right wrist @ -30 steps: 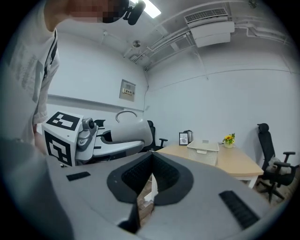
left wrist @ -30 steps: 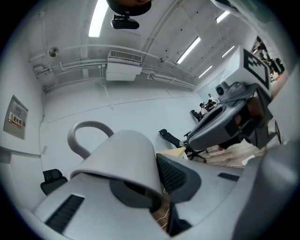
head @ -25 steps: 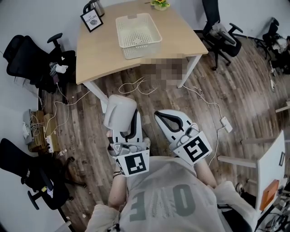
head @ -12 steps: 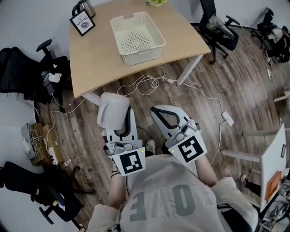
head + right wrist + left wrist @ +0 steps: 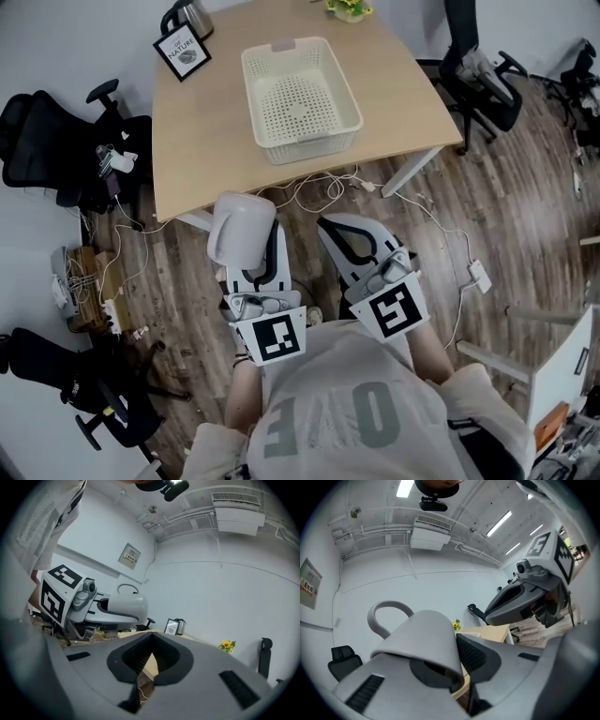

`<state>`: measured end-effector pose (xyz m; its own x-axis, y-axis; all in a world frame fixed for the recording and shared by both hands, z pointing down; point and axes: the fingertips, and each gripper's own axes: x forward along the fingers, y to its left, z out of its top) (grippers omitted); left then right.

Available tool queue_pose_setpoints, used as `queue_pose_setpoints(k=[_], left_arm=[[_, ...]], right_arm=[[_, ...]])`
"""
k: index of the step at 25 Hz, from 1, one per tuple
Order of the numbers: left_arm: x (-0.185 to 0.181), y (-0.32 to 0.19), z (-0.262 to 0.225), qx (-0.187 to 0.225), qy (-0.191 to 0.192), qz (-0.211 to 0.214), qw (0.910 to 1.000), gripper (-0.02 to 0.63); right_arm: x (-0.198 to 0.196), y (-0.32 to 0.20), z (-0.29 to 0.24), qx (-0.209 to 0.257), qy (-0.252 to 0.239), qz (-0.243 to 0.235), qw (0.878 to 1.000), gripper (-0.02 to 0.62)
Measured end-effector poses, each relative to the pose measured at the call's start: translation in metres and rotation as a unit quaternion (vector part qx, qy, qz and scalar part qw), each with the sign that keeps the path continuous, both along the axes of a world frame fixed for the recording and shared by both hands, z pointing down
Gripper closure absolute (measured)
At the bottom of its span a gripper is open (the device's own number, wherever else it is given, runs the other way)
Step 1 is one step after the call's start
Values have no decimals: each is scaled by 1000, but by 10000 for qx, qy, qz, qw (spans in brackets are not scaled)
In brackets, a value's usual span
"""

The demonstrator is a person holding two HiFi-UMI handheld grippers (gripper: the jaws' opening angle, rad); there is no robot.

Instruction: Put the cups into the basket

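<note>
A white mug (image 5: 241, 228) with a handle is clamped in my left gripper (image 5: 253, 246), held over the wooden floor short of the table; in the left gripper view the mug (image 5: 423, 644) fills the space between the jaws. My right gripper (image 5: 352, 246) is beside it, shut with nothing in it, its jaws meeting in the right gripper view (image 5: 149, 667). The cream perforated basket (image 5: 349, 97) stands empty on the light wooden table (image 5: 197, 131) ahead of both grippers.
A framed sign (image 5: 182, 51) and a dark kettle (image 5: 195, 13) stand at the table's far left, a small yellow plant (image 5: 348, 7) at the far edge. Office chairs (image 5: 56, 155) (image 5: 483, 80) flank the table. Cables (image 5: 319, 183) trail over the floor under its near edge.
The view has closed in on the table, so the basket now lies nearer and more central ahead. Both grippers keep their pose, the mug still held in the left one.
</note>
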<state>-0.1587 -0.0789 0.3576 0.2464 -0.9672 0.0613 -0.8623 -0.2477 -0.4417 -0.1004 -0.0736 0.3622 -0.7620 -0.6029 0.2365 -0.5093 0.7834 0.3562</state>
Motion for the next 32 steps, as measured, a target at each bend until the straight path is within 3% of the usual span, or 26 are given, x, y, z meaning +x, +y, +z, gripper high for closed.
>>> queue_pose_setpoints(k=[8,19,32], left_arm=[[9,-99,-19,111,-35,-508,9986,558],[25,-187,-29,118,-110,-948,9954,558],[11,-280,-36,19,-274,-524,9982,558]], right_arm=[[5,-99,-14,94,54,-543,9985,597],[21,-188,-19,268,1,-938,9952,597],[6,-270,-28,384,75,-634,9972,597]])
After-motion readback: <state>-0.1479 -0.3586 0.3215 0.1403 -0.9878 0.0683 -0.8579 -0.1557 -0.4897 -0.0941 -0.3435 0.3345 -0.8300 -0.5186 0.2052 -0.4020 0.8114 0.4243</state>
